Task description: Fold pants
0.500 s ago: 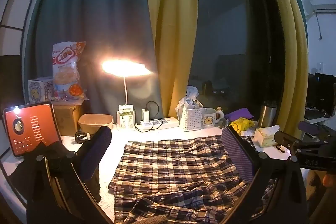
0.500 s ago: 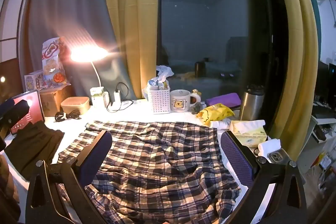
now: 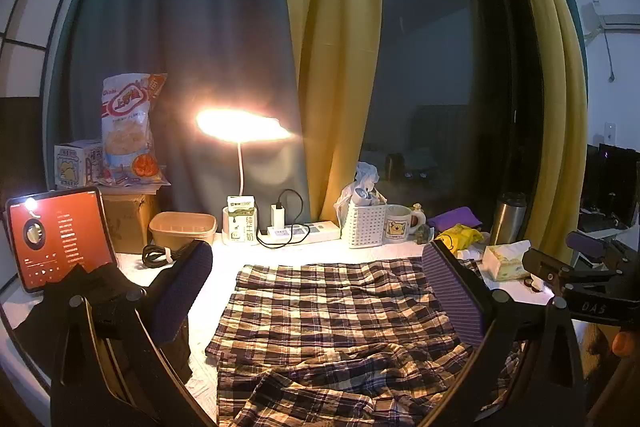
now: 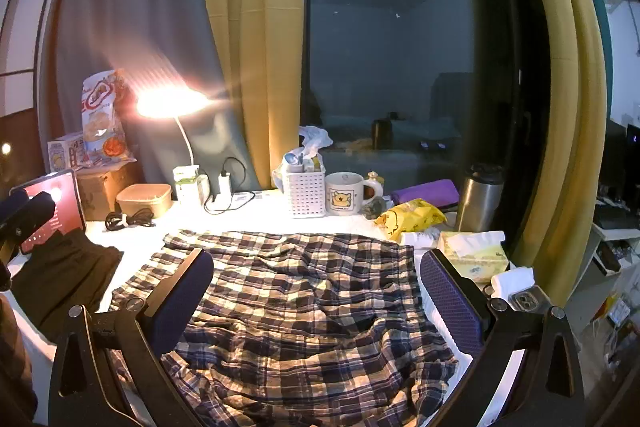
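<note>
Both jaws stand wide and empty, left gripper (image 3: pixel 316 291) and right gripper (image 4: pixel 316 291) above the rumpled plaid pants (image 4: pixel 296 299); best pinch matching edge corners, avoiding the wrinkled middle.

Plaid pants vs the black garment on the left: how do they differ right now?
The plaid pants are checked in dark and cream; the black garment is plain black. The plaid pants lie spread out and wrinkled mid-table; the black garment sits bunched near the left edge, in front of the tablet. The plaid pants cover far more table. Both are cloth lying on the white tabletop, and neither is gripped.
</note>
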The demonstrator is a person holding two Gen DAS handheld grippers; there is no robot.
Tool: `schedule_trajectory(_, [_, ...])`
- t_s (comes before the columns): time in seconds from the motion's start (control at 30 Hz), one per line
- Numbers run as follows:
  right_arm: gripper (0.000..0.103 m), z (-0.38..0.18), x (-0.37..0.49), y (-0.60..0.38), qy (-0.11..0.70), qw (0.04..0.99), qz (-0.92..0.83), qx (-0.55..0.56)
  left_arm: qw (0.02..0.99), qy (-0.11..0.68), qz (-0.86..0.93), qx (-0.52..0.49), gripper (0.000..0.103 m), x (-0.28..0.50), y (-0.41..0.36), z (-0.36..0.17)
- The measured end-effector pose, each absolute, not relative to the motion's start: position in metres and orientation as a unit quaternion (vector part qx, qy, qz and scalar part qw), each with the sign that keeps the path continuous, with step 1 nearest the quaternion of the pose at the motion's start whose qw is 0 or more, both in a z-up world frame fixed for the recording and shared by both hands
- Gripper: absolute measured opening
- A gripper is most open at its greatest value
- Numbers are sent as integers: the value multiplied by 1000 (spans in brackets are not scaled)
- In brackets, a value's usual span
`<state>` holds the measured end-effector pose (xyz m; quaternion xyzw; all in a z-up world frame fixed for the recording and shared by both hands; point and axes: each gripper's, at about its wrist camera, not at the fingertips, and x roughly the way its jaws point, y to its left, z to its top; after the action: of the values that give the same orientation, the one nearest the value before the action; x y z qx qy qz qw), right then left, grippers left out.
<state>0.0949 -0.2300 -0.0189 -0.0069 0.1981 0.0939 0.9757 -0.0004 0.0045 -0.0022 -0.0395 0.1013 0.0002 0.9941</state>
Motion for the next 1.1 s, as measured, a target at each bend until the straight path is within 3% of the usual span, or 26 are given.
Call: schedule_trajectory(1.1, [103,-20,94,-233,202,975,91,-5,994,101,3,-39,103,-3,7,-4])
